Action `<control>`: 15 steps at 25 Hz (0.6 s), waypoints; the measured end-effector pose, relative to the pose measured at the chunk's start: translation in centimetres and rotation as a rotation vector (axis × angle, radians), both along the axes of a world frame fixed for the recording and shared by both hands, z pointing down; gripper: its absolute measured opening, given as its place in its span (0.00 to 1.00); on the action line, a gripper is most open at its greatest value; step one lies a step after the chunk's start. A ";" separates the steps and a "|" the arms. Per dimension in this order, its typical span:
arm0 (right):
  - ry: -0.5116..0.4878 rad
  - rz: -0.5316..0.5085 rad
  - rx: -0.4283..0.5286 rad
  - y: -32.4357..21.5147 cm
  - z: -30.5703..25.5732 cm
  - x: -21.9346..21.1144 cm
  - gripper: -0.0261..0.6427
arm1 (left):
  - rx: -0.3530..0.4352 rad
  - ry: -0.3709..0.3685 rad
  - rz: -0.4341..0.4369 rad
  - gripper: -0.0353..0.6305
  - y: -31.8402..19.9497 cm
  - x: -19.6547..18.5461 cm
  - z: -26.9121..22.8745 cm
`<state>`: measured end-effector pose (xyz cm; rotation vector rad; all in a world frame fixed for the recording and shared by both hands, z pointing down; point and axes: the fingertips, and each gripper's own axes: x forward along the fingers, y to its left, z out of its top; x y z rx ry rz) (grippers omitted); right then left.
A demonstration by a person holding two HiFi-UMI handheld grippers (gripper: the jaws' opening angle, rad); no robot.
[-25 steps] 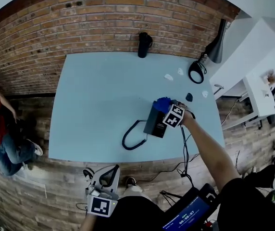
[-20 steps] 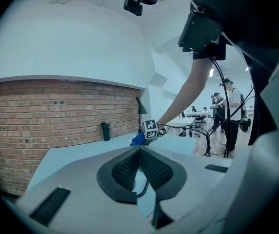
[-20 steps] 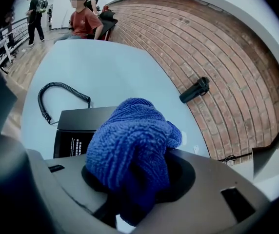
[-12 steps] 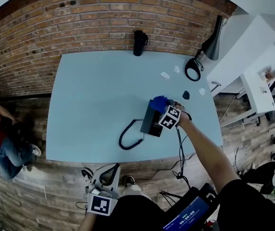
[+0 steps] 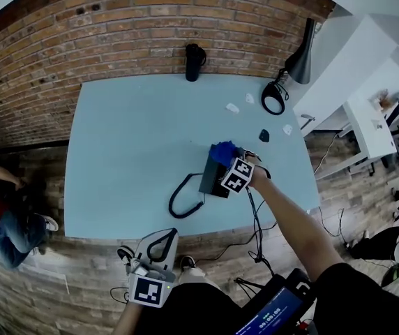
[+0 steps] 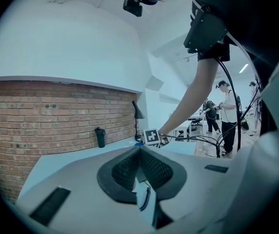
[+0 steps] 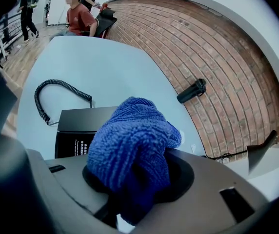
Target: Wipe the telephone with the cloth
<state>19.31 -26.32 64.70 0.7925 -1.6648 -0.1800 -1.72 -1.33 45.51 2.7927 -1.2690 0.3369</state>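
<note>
**At the desk's near right: cloth held over the telephone**

Near the right front edge of the pale blue desk [image 5: 130, 138] sits the black telephone [image 5: 212, 179]. The blue cloth [image 7: 129, 145] is bunched over its far end, but I cannot tell whether the two touch. My right tongs [image 7: 138, 175] are clamped on that cloth, and the wad bulges out ahead of the jaws above the telephone's dark top.

The coiled cord [image 5: 183, 198] runs from the telephone's left side and loops across the desk toward the front edge.

My left tongs [image 6: 139, 155] hang low in front of the desk, off its surface and well apart from the telephone. Their jaws meet at the tips with nothing between them.

Beyond the telephone, a few small white scraps [image 5: 233, 107] and a small dark object [image 5: 264, 135] lie on the desk. They are near a black lamp [image 5: 298, 60] at the right rear corner. A black flask [image 5: 194, 61] stands at the back edge, against the brick wall [image 5: 116, 40].
</note>
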 end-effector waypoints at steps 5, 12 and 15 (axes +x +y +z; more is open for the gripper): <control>-0.020 0.005 -0.010 1.0 0.7 -0.3 0.31 | -0.020 0.009 0.002 0.07 0.3 0.2 0.3; -0.051 0.023 -0.017 1.9 1.0 -0.3 0.31 | -0.043 0.007 0.002 0.07 0.7 0.6 0.5; -0.059 0.035 -0.015 2.5 1.1 -0.4 0.31 | -0.050 0.005 0.013 0.07 1.3 0.7 0.8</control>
